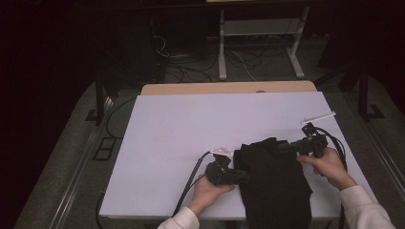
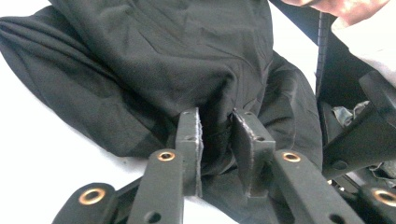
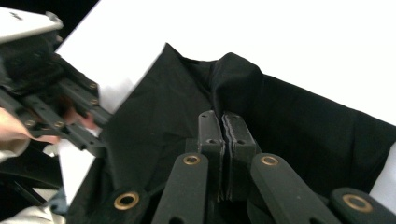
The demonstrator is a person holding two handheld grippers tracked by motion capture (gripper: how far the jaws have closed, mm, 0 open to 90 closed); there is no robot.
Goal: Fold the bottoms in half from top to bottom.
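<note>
High view puts the left hand-held gripper [image 1: 241, 176] at the near left edge of a black garment [image 1: 274, 183], which lies bunched on the white surface [image 1: 191, 129] toward its near right part and hangs a little over the near edge. From the left gripper view, that hand-held gripper's jaws stand apart with a fold of the dark cloth [image 2: 154, 70] bulging into the gap between them; the pads do not look pressed onto it, so I take this one as released, the fold merely sitting between the pads. Further right in the high view, the right hand-held gripper [image 1: 286, 147] reaches the garment's far right corner, and the right gripper view shows its jaws clenched together on a thin ridge of the fabric [image 3: 233, 88], which rises in a small peak just ahead of the pads. Judging from this, the work of handling the garment, whether spreading or folding it, is at an early stage: one corner is pinched, the other side is not firmly held, and the cloth is a crumpled heap, not flat or neatly folded. Smoothing it out and making any tidy fold appear to be left.
</note>
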